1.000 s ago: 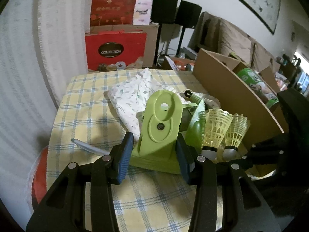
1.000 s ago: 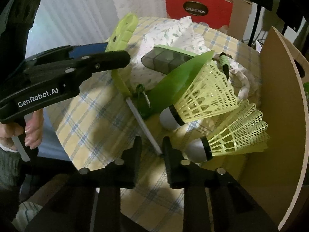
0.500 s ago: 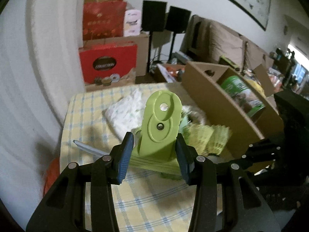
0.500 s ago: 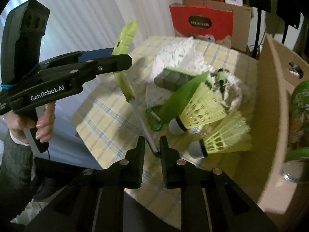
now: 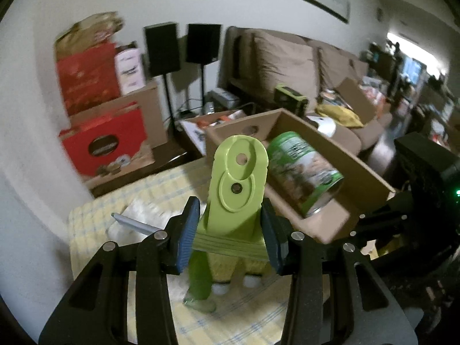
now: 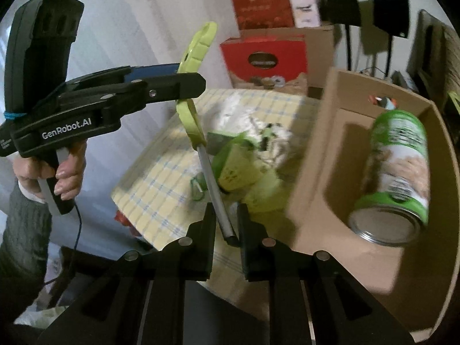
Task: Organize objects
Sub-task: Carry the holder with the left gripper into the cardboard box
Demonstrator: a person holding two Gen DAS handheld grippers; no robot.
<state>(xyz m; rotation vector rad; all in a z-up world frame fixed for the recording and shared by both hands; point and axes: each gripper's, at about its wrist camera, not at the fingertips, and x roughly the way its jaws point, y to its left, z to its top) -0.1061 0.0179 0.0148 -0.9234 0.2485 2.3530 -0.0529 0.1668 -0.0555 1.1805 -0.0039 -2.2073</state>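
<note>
My left gripper (image 5: 228, 234) is shut on a lime-green plastic tool (image 5: 237, 184) with a grey metal rod and holds it up above the table. In the right wrist view the same tool (image 6: 198, 46) rises from the left gripper (image 6: 184, 83), and its grey rod (image 6: 214, 194) runs down between the fingers of my right gripper (image 6: 225, 230), which is shut on its end. A cardboard box (image 6: 316, 155) at the right holds a green can (image 6: 398, 169); both also show in the left wrist view, the box (image 5: 339, 158) and can (image 5: 304, 169).
On the yellow checked tablecloth (image 6: 161, 178) lie yellow shuttlecocks (image 6: 235, 172), a green translucent piece (image 5: 198, 281), a white floral cloth (image 6: 244, 115) and a dark case. Red gift boxes (image 6: 264, 60), speakers on stands and a sofa (image 5: 287, 66) stand behind.
Both grippers have risen with the green tool and its rod, well above the table. The view has swung toward the cardboard box, so the can inside now shows.
</note>
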